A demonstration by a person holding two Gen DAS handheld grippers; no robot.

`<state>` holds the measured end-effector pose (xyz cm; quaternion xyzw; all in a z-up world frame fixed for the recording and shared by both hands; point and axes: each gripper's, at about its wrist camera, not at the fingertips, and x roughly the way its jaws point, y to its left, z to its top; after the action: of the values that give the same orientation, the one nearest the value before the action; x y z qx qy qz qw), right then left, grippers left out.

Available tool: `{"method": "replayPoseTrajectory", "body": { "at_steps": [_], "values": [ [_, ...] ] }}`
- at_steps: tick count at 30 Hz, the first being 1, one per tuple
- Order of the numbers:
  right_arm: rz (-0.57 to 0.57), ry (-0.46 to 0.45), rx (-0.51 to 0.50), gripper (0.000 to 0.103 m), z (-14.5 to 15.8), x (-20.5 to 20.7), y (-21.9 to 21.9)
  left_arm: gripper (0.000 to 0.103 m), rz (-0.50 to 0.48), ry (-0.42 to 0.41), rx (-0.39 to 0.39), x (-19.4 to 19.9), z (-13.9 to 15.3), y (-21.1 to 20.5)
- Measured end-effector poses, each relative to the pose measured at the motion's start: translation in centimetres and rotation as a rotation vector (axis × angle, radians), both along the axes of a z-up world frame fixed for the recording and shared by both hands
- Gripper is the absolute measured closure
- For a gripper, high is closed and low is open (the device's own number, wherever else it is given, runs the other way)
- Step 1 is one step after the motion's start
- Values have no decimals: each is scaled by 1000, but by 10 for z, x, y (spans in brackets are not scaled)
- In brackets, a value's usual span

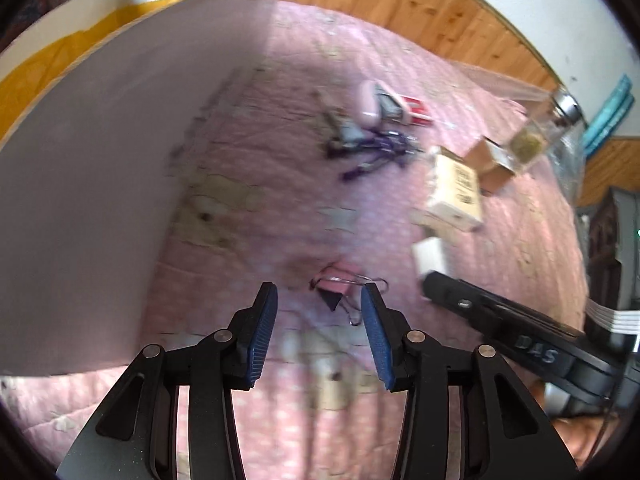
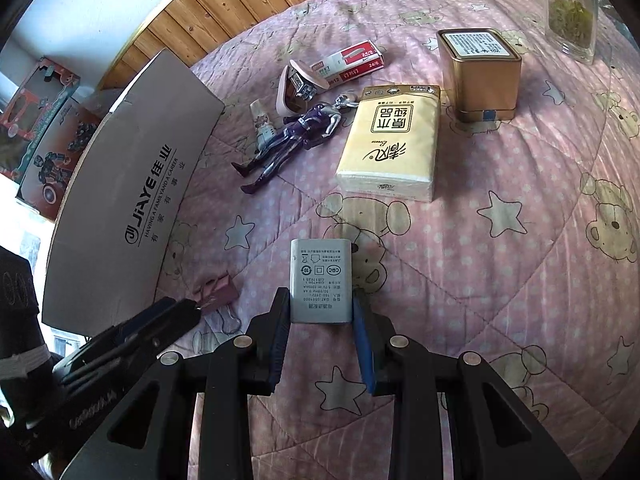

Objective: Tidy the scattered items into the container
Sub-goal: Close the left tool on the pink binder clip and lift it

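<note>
White charger (image 2: 321, 285) between right tongs (image 2: 321, 312)

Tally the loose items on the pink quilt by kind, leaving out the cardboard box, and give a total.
White power adapter: 1
Pink binder clip: 1
Purple action figure: 1
Yellow tissue pack: 1
Gold square tin: 1
Red-and-white staple box: 1
Pink stapler: 1
Small pale tube: 1
Clear glass jar: 1
Total: 9

Between my right hand-held gripper (image 2: 321, 308)'s blue pads sits a grey charger (image 2: 320, 280); ahead, a yellow tissue pack (image 2: 390, 144), a purple figure (image 2: 296, 132), on a pink star-and-bear quilt (image 2: 500, 240).
</note>
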<state>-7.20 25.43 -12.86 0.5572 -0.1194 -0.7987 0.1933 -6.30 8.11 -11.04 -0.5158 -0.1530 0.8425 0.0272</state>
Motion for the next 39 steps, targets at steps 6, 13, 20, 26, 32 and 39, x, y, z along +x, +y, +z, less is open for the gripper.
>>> {"method": "replayPoseTrajectory", "body": {
  "at_steps": [6, 13, 20, 26, 32, 39],
  "values": [
    [-21, -14, -29, 72, -2, -3, 5, 57, 31, -38, 25, -15, -11, 14],
    [-26, -17, -35, 72, -2, -6, 9, 57, 46, -38, 47, -19, -18, 15],
    [-35, -25, -40, 72, -2, -2, 11, 64, 30, 13, -79, -24, -18, 26],
    [-33, -21, -38, 72, -5, -1, 10, 65, 30, 43, -35, -16, -16, 15],
    [-13, 1, -36, 72, 0, 2, 5, 65, 34, 60, -43, -8, -5, 10],
    [3, 21, -23, 72, 9, 6, -4, 65, 17, 80, -71, 1, 12, 11]
  ]
}}
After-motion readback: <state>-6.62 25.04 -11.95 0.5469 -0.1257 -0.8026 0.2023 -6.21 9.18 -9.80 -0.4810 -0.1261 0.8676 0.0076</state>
